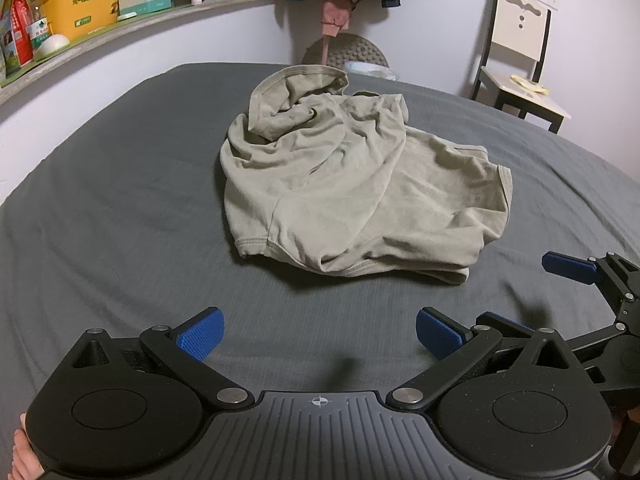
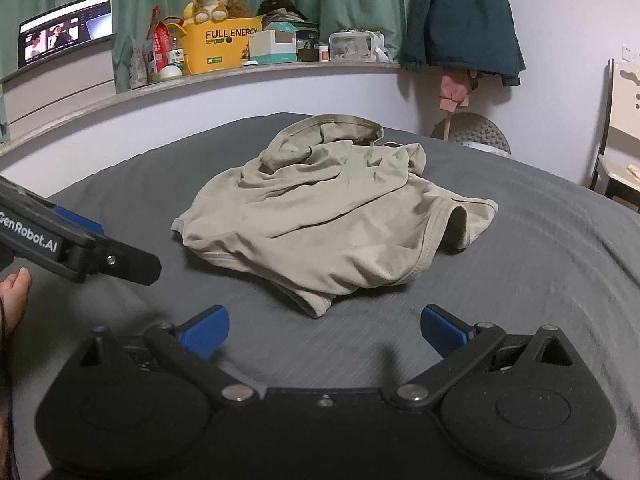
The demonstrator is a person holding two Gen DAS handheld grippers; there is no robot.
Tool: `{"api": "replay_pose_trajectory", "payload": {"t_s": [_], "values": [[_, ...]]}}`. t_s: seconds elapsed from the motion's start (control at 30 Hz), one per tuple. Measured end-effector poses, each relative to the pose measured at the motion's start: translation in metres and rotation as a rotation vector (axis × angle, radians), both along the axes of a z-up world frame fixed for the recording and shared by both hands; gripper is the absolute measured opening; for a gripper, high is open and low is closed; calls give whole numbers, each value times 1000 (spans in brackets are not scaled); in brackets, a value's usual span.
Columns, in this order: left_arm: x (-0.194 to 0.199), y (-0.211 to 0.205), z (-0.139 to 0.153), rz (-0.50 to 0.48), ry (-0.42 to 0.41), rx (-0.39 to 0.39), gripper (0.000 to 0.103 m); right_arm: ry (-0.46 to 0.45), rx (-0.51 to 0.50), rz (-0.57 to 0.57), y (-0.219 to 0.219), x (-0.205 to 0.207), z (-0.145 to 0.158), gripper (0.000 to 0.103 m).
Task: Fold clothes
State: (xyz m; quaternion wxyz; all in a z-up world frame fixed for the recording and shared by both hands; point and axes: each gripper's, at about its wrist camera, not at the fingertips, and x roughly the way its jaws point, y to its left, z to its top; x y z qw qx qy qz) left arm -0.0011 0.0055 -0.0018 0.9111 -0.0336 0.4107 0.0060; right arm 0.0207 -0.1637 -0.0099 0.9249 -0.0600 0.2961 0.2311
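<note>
Left wrist view first. One beige garment (image 1: 344,184), crumpled in a heap near the middle of the bed (image 1: 100,220), nearer the far edge than the near edge. Left gripper (image 1: 320,334) low over the near edge, jaws wide apart, nothing between them. Right gripper (image 1: 576,276) seen only in part at the right side, one blue pad (image 1: 570,267) showing; open or closed, cannot tell from here. One chair (image 1: 520,60) beyond the far right corner of the bed, one shelf (image 1: 120,28) along the wall with boxes on it.

Right wrist view next. Same single garment (image 2: 332,216), its hem toward the near edge, a rounded opening, maybe neck or waistband, toward the far edge. Right gripper (image 2: 324,330) also at the near edge, jaws spread wide, empty, not touching the cloth. Body of the left gripper (image 2: 80,248) entering from the left, with a bit of a hand (image 2: 14,292) under it. One dark jacket (image 2: 460,20) hanging on the wall, one laptop (image 2: 66,28) on the shelf.

Probably the first step: reaching for the heap to spread it flat. Better to take two separate corners of the hem, one per gripper, pinching only one layer. Then pull apart and toward the near edge, keeping the cloth low on the bed to avoid new wrinkles. Counted: one garment, two grippers.
</note>
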Motion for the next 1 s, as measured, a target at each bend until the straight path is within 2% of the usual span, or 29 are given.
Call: {"api": "replay_pose_trajectory", "payload": {"t_s": [0.4, 0.57, 0.73, 1.0], "values": [[0, 1, -2, 9, 4, 7, 103, 29, 11, 7, 3, 8, -8, 102], [1, 2, -2, 32, 5, 23, 103, 52, 22, 1, 2, 12, -12, 92], [2, 2, -2, 53, 2, 33, 103, 77, 28, 8, 1, 16, -17, 76], [3, 1, -3, 50, 5, 46, 103, 57, 29, 10, 1, 16, -18, 72]]}}
